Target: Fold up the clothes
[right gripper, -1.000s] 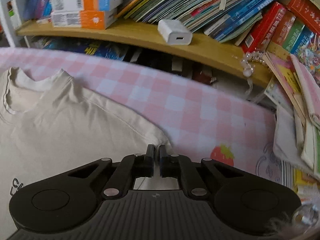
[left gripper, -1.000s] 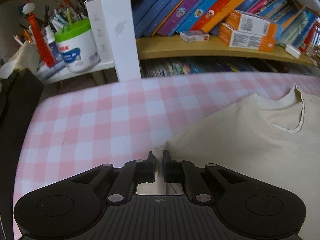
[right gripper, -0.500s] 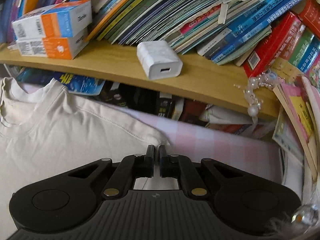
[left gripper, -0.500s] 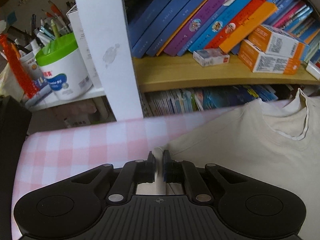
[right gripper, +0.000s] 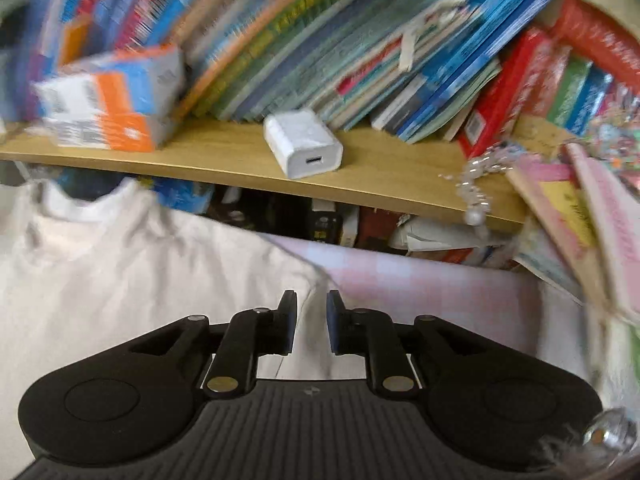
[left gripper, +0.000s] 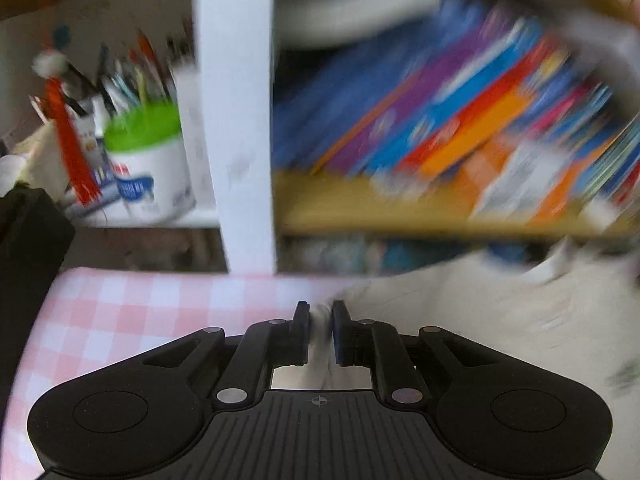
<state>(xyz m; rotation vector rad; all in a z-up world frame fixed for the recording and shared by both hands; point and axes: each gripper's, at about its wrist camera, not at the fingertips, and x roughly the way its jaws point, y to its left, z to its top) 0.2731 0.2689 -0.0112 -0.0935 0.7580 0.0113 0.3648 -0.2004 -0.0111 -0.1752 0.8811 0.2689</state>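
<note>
A cream T-shirt [left gripper: 480,320] lies on the pink checked cloth [left gripper: 120,320], its neckline toward the bookshelf; it also shows in the right wrist view [right gripper: 120,280]. My left gripper [left gripper: 320,320] has its jaws a small gap apart with the shirt's left shoulder corner between them. My right gripper [right gripper: 312,312] has its jaws parted wider, and the right shoulder corner lies loosely in the gap. Both views are blurred by motion.
A wooden shelf [right gripper: 380,168] packed with books stands just past the table edge. A white charger [right gripper: 302,144] and orange boxes [right gripper: 112,116] sit on it. A white post [left gripper: 240,120] and a green-lidded pen tub [left gripper: 148,160] stand at the left.
Both grippers carried the shirt's shoulders toward the shelf. Their jaws, pinched shut before, have now parted, the right more than the left.
</note>
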